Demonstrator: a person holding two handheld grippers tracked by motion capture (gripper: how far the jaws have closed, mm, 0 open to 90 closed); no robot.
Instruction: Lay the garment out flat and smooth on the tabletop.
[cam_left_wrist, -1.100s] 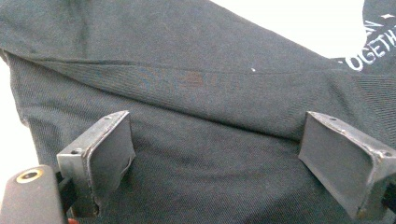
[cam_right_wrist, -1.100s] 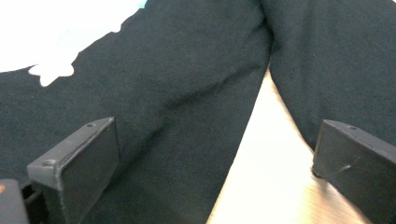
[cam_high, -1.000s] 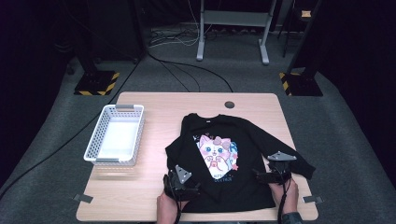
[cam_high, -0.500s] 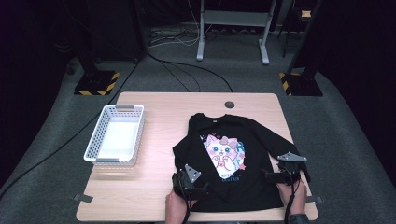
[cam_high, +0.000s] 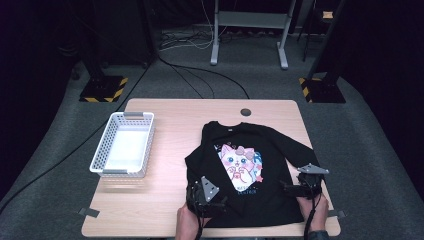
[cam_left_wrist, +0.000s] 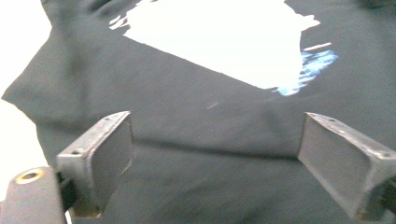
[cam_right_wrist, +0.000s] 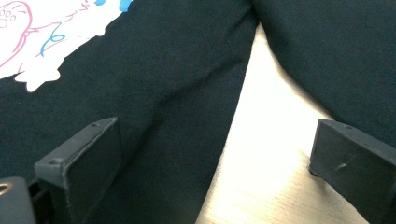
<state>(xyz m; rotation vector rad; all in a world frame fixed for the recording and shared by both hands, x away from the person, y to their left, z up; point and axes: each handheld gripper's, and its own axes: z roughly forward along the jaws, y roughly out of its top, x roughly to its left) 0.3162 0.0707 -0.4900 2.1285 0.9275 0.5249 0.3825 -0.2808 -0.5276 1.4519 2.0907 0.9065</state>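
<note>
So the black long-sleeved shirt with a cartoon cat print (cam_high: 250, 170) is lying flat and face-up on the wooden table (cam_high: 175, 112), not folded yet. Left tongs (cam_left_wrist: 212, 154) and right tongs (cam_right_wrist: 212, 170) hover spread at its hem, pinching nothing. White plastic basket (cam_high: 102, 150) sits empty.

A light wooden table (cam_high: 165, 210) sits in the lower middle of the frame on grey carpet (cam_high: 60, 150). At the top stands a grey metal frame (cam_high: 248, 30) with cables (cam_high: 190, 42) on the floor. Yellow-and-black striped bases (cam_high: 102, 89) sit upper left and upper right. The room behind is dark.
</note>
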